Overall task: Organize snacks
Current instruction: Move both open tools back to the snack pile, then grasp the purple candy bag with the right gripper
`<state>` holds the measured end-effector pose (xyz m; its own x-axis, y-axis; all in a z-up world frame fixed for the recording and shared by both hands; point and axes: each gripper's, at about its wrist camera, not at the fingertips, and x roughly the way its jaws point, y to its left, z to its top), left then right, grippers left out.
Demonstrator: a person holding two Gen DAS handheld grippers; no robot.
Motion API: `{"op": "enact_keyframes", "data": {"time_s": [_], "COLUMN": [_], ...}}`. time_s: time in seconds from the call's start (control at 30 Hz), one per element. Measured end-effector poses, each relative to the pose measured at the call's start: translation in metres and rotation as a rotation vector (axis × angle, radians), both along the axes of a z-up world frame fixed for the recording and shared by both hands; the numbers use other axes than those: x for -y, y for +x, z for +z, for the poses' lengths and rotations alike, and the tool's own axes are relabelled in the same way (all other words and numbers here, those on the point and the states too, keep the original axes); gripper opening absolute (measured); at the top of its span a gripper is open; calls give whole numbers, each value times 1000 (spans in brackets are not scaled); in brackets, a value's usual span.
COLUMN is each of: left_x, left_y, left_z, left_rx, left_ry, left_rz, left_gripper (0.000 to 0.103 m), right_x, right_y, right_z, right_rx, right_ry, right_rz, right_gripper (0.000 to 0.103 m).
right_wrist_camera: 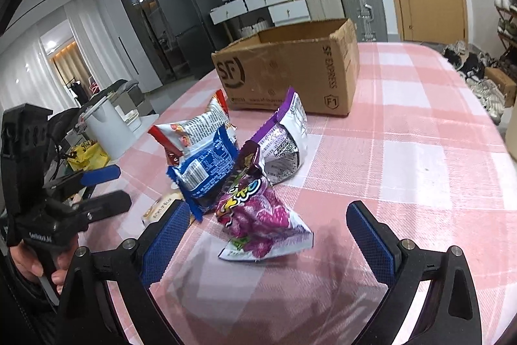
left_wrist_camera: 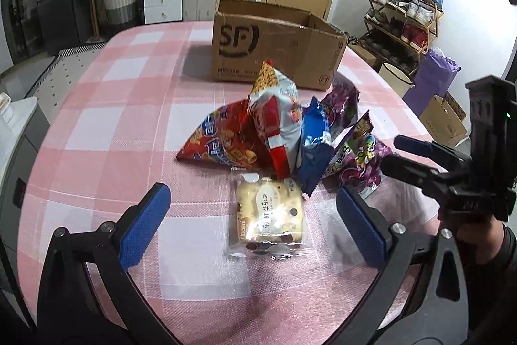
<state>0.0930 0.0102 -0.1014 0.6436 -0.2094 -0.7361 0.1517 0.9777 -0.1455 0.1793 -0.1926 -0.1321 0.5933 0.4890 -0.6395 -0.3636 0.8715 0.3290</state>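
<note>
A pile of snack bags lies mid-table in front of an open SF cardboard box (left_wrist_camera: 274, 54). In the left wrist view my left gripper (left_wrist_camera: 252, 215) is open, its blue pads on either side of a clear-wrapped pastry (left_wrist_camera: 269, 214). Behind it are a red chip bag (left_wrist_camera: 226, 141), a red-and-silver bag (left_wrist_camera: 278, 118), a blue bag (left_wrist_camera: 315, 144) and purple candy bags (left_wrist_camera: 355, 151). In the right wrist view my right gripper (right_wrist_camera: 268, 228) is open around a purple candy bag (right_wrist_camera: 261, 215). The blue bag (right_wrist_camera: 206, 170), a second purple bag (right_wrist_camera: 287, 138) and the box (right_wrist_camera: 290, 70) are beyond.
The table has a pink-and-white checked cloth (left_wrist_camera: 129, 118). The other gripper shows at the right edge of the left wrist view (left_wrist_camera: 452, 170) and at the left of the right wrist view (right_wrist_camera: 64, 193). Suitcases, drawers, a shoe rack and a door stand around the room.
</note>
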Motion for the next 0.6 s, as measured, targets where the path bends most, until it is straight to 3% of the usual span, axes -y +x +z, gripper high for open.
{"op": "enact_keyframes", "data": {"time_s": [0.17,0.23,0.37,0.5,0.6], "left_x": [-3,-5,-5,-5,-5], "left_y": [10,11,17,17,16], "left_z": [-12,-14,-20,-23,-24], "left_rx": [-23,-29,-41,-54,-56], "left_ry": [-11,-15,-12,-13,-15], "left_rz": [3,3,3,6,6], "left_gripper": [102,102,102,102,102], "right_x": [-9,-13,-21,-24,-25], "right_y": [17,22,29,35,35], "right_z": [-11,-15,-22,-28,-29], "right_rx": [-33,-57,-80,-104,-105], "right_ry": [1,-4,-10,12,25], "right_rz": [32,40,67,95,116], "right_gripper": [97,89,83,58,50]}}
